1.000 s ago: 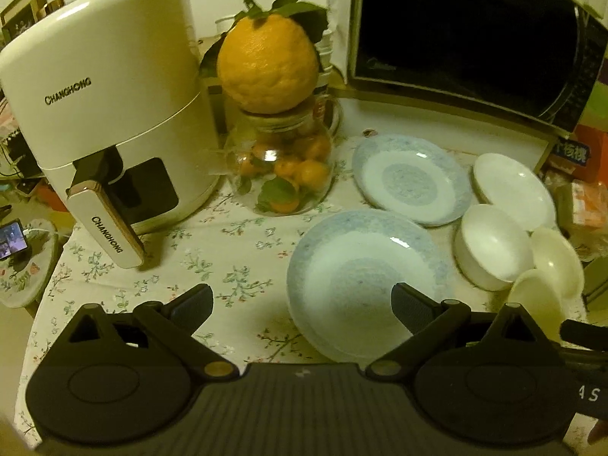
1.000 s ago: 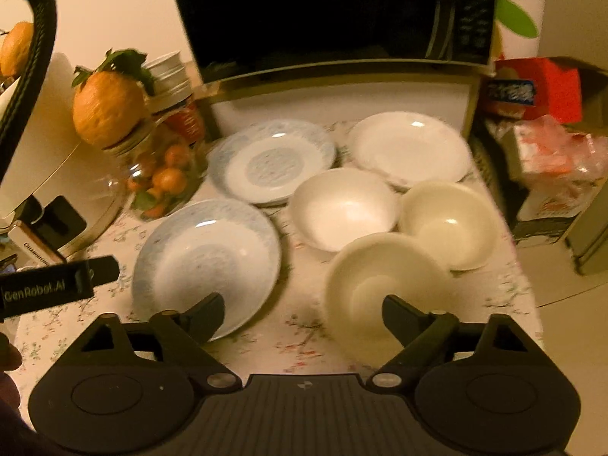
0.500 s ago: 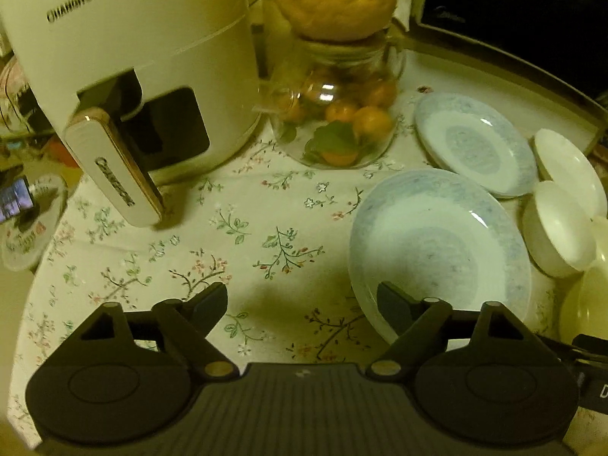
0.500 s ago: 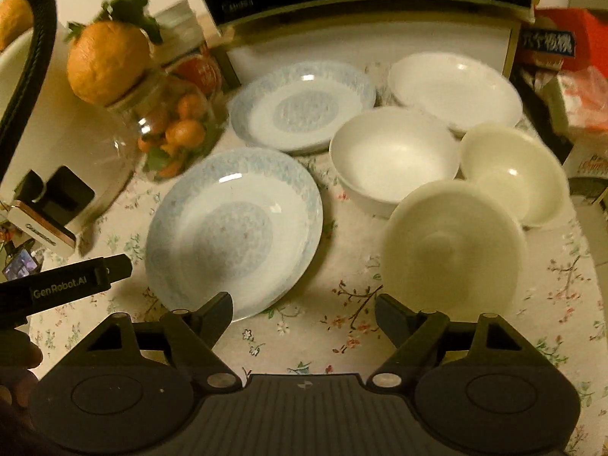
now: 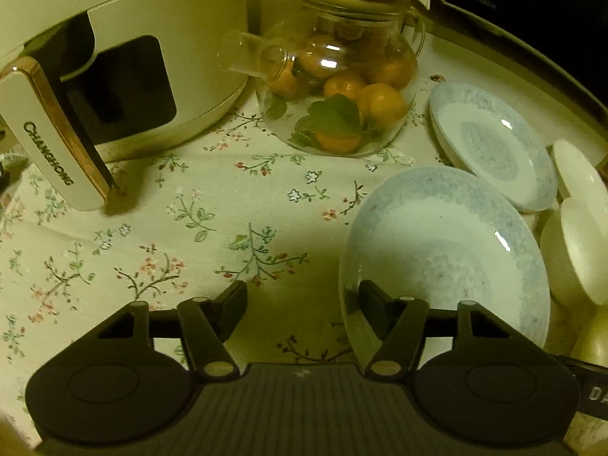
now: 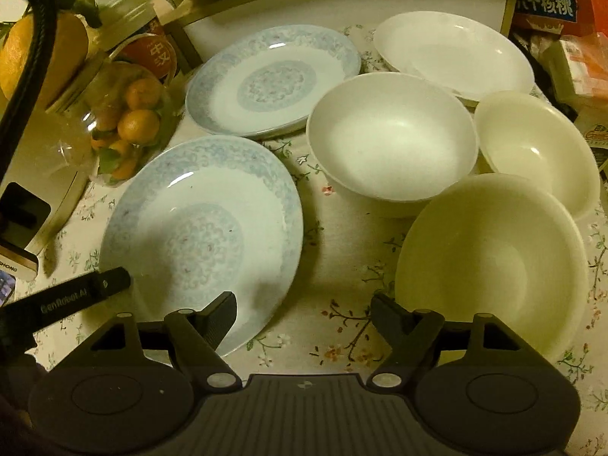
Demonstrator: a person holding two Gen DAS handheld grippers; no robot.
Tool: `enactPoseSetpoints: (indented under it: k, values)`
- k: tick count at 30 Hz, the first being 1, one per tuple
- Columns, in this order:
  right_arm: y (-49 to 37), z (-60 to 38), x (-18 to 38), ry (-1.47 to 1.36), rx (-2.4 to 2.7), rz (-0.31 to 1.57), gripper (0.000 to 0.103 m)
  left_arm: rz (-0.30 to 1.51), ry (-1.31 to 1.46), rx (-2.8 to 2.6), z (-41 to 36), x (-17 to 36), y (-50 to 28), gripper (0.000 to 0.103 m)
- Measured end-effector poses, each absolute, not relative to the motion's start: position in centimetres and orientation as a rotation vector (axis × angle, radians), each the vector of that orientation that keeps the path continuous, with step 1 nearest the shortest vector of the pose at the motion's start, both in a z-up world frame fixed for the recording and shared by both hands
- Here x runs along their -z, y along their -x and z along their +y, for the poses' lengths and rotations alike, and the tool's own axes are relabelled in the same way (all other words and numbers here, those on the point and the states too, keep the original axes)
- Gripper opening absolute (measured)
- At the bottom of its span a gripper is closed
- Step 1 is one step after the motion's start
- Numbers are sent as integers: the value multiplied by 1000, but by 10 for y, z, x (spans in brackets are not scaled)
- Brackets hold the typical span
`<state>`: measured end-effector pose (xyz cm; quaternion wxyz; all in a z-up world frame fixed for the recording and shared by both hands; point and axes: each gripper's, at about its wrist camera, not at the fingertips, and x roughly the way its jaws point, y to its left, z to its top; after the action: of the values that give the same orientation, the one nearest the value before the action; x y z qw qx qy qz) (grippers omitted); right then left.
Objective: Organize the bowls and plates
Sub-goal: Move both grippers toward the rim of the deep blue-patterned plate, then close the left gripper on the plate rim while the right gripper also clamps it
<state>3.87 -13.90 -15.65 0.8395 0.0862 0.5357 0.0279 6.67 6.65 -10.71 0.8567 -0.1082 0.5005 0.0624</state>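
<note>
A near blue-patterned plate (image 6: 201, 228) (image 5: 444, 250) lies on the floral tablecloth. A second blue plate (image 6: 271, 79) (image 5: 490, 144) lies behind it. A white plate (image 6: 452, 53) sits at the back right. A white bowl (image 6: 391, 136) stands mid-table, with a small cream bowl (image 6: 535, 148) and a large cream bowl (image 6: 490, 262) to its right. My left gripper (image 5: 302, 304) is open, its right finger over the near plate's left rim. My right gripper (image 6: 304, 313) is open over the cloth between the near plate and the large cream bowl.
A white air fryer (image 5: 114, 57) stands at the left. A glass jar of small oranges (image 5: 338, 91) has a big citrus on top. A black microwave (image 5: 532, 11) runs along the back. Boxes and packets (image 6: 570, 38) crowd the right edge.
Both grippers have moved forward and lower toward the table. The left one has closed in on the near blue plate's left rim; the right one is nearer the plate and cream bowl.
</note>
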Motion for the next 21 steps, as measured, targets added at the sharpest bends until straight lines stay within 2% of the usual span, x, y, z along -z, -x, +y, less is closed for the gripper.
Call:
enactPoseSetpoints:
  k: [6,8,10,12,13,21]
  values:
    - [-48,-139,166,-200,-38,1124,58,1027,216,-99,57,108,-72,38]
    - [-49,-139,169,-207,-32,1110,55,1019,223,-76,56,108,-70,29]
    - [-47,-137,169,-195,-47,1098,42,1020,223,-59,54,107,-70,15]
    - [-47,-134,168,-205,-71,1095,18,1019,209,-56,52,106,-70,14]
    - [-46,-134,168,-220,-91,1097,13,1019,199,-56,51,105,-69,14]
    - [-43,-139,166,-247,-104,1082,12,1001,182,-39,50,99,-59,11]
